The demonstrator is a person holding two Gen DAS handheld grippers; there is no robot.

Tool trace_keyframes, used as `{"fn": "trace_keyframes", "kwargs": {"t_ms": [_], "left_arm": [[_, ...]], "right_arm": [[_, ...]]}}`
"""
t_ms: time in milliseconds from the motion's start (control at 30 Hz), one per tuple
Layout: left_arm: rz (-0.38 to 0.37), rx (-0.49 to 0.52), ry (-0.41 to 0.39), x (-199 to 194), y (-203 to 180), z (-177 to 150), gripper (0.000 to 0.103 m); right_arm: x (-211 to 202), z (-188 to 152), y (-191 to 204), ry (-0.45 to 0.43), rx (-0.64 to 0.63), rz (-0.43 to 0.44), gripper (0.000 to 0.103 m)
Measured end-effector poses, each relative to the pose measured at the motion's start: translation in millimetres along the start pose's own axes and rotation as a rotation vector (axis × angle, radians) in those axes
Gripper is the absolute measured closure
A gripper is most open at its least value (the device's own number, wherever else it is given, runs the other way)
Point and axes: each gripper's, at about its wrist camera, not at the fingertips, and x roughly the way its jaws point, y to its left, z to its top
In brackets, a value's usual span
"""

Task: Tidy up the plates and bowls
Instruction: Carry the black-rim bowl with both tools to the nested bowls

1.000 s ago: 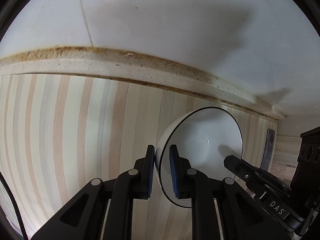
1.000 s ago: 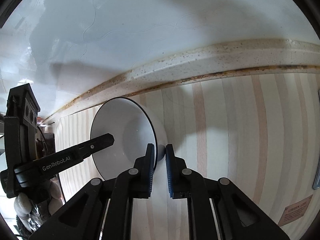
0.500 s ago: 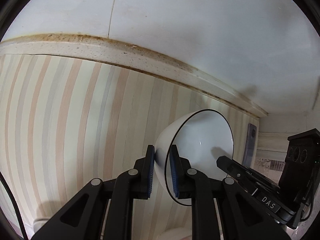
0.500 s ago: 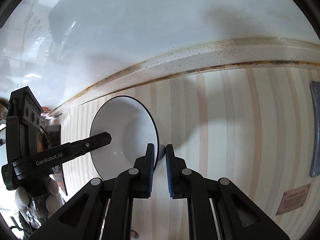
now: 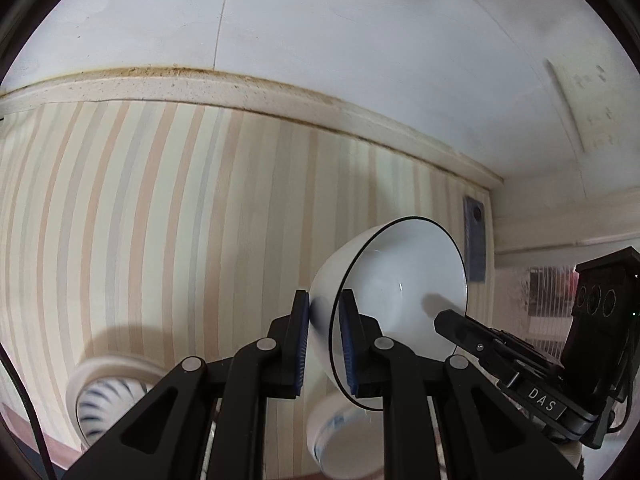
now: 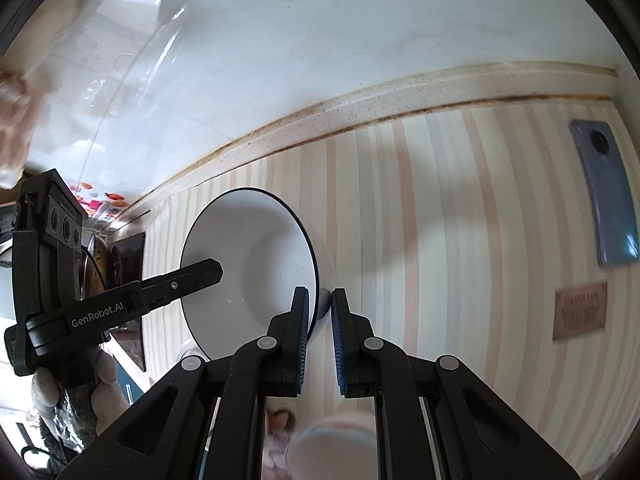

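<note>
Both grippers pinch one white bowl with a thin dark rim, carried in the air above a striped counter. The left gripper (image 5: 323, 336) has its blue pads (image 5: 347, 332) nearly together, closed on the bowl (image 5: 400, 280) rim, one pad outside the wall and one inside. The right gripper (image 6: 319, 320) is closed the same way on the opposite side of the rim of the bowl (image 6: 248, 264), which is tipped on edge so its hollow faces sideways. From each side the other gripper's black finger reaches into the bowl's hollow; a gloved hand (image 6: 76, 384) grips the left tool.

Below the grippers, near the front edge of the counter (image 5: 160, 220), sit more dishes, all blurred: a bowl with dark stripes (image 5: 108, 400) at the left, a blue-marked bowl (image 5: 348, 440) just under the held one, and a pale cup-like shape (image 6: 332, 440) that I cannot identify.

Farther on, a blue-grey phone (image 6: 608, 196) lies flat near the counter's right end, with a small brown card (image 6: 580, 312) nearer the front beside it.

At the back edge a speckled, stained ledge (image 5: 280, 100) runs along the counter, meeting a white wall (image 5: 360, 40).
</note>
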Motion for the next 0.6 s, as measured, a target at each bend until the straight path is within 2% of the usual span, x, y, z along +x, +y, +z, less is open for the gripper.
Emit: {"fn": "trace_keyframes", "kwargs": {"t_ms": [300,600], "left_arm": [[0.007,0.08,0.018,-17.1,-19.9,-60.7,0.09],[0.034,0.16,0.091,-2.6,-34.7,-117.9,0.09]], "right_arm": [[-41.9,-73.1,2.8,-0.027,0.034,-0.011,0.09],[-61.0,-143.2,-19.7,-0.01,0.116,-0.005,0.09]]}}
